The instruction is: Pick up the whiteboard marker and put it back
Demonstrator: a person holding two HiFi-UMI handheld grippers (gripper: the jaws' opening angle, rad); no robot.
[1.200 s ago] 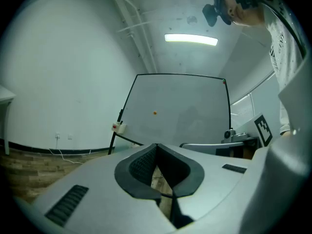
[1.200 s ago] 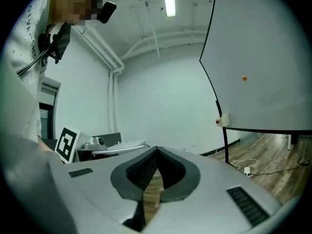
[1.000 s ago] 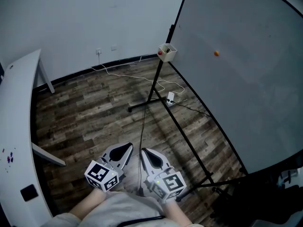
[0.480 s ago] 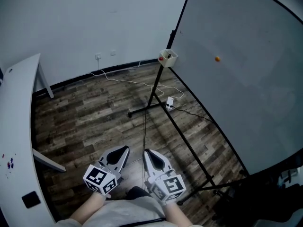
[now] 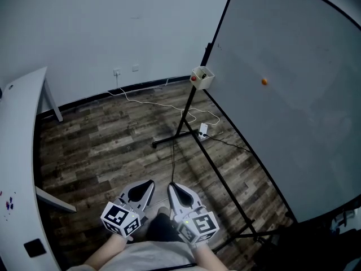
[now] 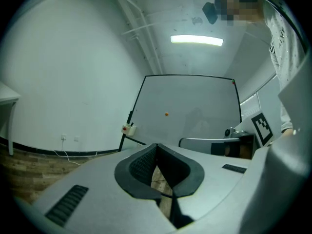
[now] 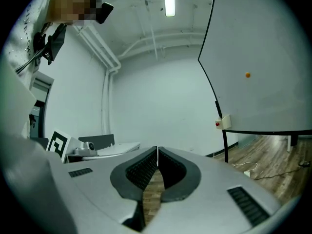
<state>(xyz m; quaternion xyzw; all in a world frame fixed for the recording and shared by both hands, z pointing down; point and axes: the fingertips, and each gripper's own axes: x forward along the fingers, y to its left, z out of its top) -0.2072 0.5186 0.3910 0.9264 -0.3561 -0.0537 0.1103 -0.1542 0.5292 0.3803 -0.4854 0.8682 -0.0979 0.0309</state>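
No whiteboard marker can be made out in any view. A large whiteboard (image 5: 293, 95) on a black stand fills the right side, with a small orange magnet (image 5: 264, 81) on it. At its lower left corner hangs a small cream box (image 5: 201, 77) with a red spot. My left gripper (image 5: 141, 189) and right gripper (image 5: 179, 192) hang side by side close to my body, low over the wood floor, far from the board. Both are shut with nothing between the jaws, as seen on the left gripper (image 6: 156, 146) and the right gripper (image 7: 157, 150). The box (image 6: 127, 128) shows ahead.
A white table (image 5: 17, 151) runs along the left edge. White cables (image 5: 169, 103) and a power strip (image 5: 203, 131) lie on the floor by the black stand legs (image 5: 175, 134). A long black stand bar (image 5: 225, 174) crosses the floor to my right.
The head view has drifted, so the board and box sit a little lower and further right. Both grippers stay shut, side by side, slightly lower in the picture.
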